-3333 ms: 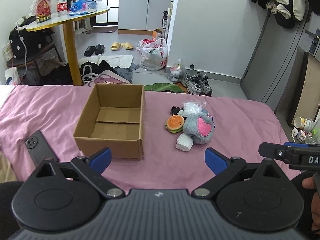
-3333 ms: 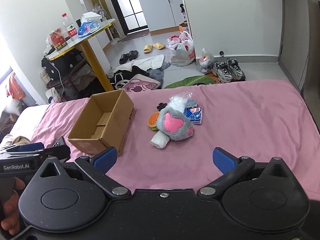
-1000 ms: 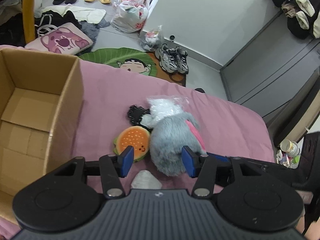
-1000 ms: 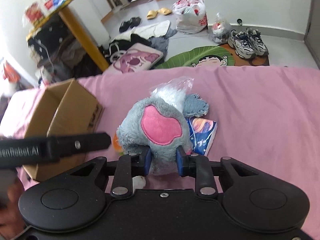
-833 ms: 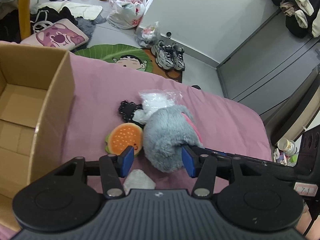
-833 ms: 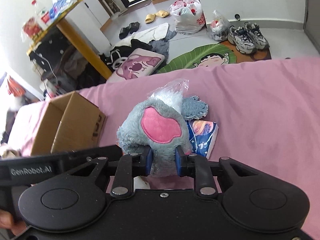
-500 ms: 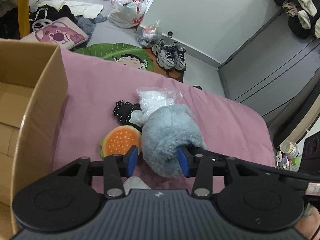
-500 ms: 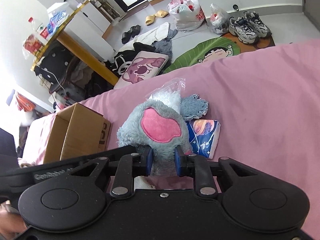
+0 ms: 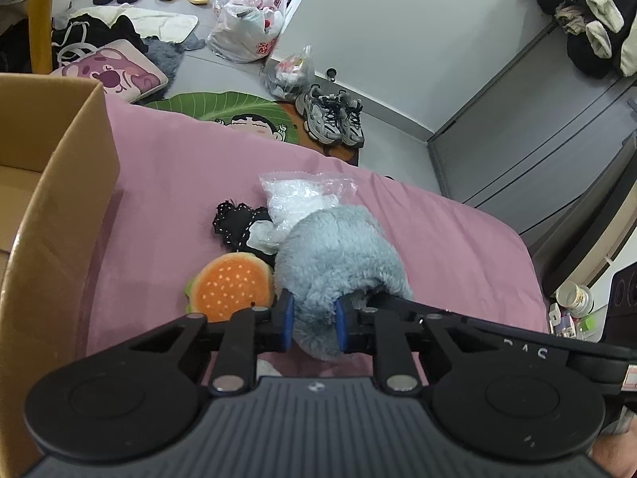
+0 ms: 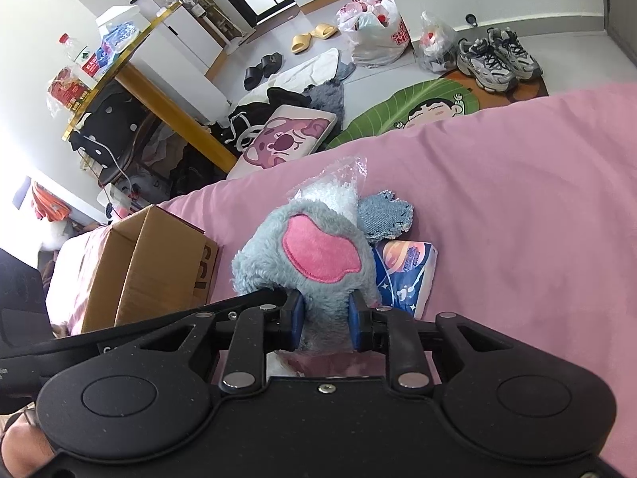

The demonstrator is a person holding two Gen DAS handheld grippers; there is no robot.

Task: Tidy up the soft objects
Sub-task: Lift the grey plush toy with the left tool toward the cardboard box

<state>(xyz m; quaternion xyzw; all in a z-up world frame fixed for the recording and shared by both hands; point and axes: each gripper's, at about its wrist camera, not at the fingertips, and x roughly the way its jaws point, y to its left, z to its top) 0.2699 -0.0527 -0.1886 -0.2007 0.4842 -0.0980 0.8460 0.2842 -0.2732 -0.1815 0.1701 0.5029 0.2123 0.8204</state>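
Both grippers are on the same thing right now – the grey plush (image 9: 338,255) with the pink patch, sitting on the pink bed (image 10: 517,199) in the middle of the pile. The left gripper (image 9: 314,324) has its fingers squeezed into the fur at the near end, and the right gripper (image 10: 324,320) is pinched on it from the other side. So this reads as the pick-up step: grip made, lift not done yet.

Next move, I'd guess, is raising it clear of its neighbours and carrying it left to the open cardboard box (image 9: 59,199) – ideally without dragging the burger along.

Count, as far as I can see:
- 1 grey plush
- 1 burger plush (image 9: 231,285)
- 1 clear bag of white stuff (image 9: 298,199)
- 1 black dotted fabric piece (image 9: 235,225)
- 1 denim patch (image 10: 384,215)
- 1 blue planet-print pack (image 10: 406,275)
- maybe 1 white lump under the left gripper, mostly hidden
- 1 box
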